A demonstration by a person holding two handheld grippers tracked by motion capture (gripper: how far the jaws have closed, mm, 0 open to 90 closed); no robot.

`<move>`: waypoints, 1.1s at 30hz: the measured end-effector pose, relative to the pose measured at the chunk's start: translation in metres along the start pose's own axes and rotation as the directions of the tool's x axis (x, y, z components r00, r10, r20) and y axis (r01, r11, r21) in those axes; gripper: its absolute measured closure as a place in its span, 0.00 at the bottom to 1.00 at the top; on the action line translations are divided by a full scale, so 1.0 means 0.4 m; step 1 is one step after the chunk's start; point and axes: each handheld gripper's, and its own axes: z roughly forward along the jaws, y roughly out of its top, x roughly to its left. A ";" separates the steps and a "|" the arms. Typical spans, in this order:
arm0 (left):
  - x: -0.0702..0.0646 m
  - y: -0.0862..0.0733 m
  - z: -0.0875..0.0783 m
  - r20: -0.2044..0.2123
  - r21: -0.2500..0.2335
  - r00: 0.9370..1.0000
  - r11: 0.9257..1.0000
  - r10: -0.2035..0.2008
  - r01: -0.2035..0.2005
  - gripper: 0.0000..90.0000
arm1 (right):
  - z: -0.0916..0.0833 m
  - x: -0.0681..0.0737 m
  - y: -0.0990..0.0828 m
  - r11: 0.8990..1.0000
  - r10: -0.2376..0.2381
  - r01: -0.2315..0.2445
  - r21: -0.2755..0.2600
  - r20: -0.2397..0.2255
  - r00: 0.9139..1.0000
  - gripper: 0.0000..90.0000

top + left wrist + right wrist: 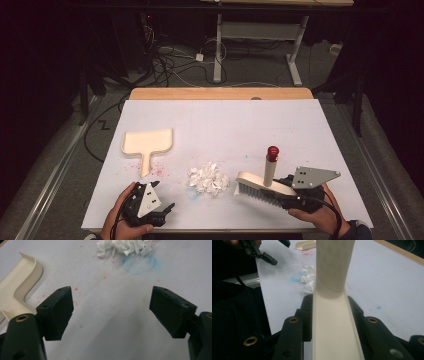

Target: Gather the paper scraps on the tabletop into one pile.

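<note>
- Bench [300,125], covered by a white sheet with a strip of bare wood along its far edge, carries everything; faint red specks lie near the dustpan and a pale blue smudge [138,263] sits just beside the paper pile.
- Dustpan [146,143], cream-coloured, lies flat on the left half of the bench with its handle pointing toward the person; in the left gripper view its edge [17,287] shows at the left.
- Brush [260,187], cream with pale bristles facing down, has an upright handle ending in a red cap [272,151]; it sits just right of the paper pile, apart from it, at the near right of the bench.
- Right hand-held gripper [295,192] is clamped on the brush's cream back, 1 black jaw on each side, as the right gripper view shows [334,322].
- Left hand-held gripper [162,212] rests at the near left edge, its 2 jaws spread wide with bare bench between them [112,312].
- Paper pile [208,179], a heap of small white torn scraps, lies near the front centre, between the 2 grippers.
</note>
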 end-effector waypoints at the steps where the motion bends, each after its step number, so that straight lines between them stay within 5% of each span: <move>1: 0.001 0.001 0.001 0.000 0.001 1.000 1.000 0.000 0.000 0.20 | 0.003 0.001 -0.001 1.000 0.005 -0.005 -0.008 0.007 1.000 0.76; 7: -0.003 0.008 0.007 0.000 0.003 1.000 1.000 0.008 -0.008 0.20 | 0.103 0.031 0.023 0.999 -0.032 0.032 0.011 -0.030 0.999 0.76; 12: -0.002 0.006 0.010 0.006 0.007 1.000 1.000 0.012 -0.012 0.20 | 0.163 0.034 0.018 0.994 -0.011 0.013 0.105 -0.026 1.000 0.76; 22: 0.002 0.005 0.004 -0.001 0.000 1.000 1.000 0.013 -0.013 0.20 | 0.084 0.010 0.035 0.999 0.044 -0.044 0.003 -0.014 0.999 0.76; 33: 0.002 0.004 0.001 -0.010 -0.001 1.000 1.000 0.012 -0.012 0.20 | -0.010 0.001 -0.002 0.996 0.065 -0.065 0.054 -0.007 0.998 0.76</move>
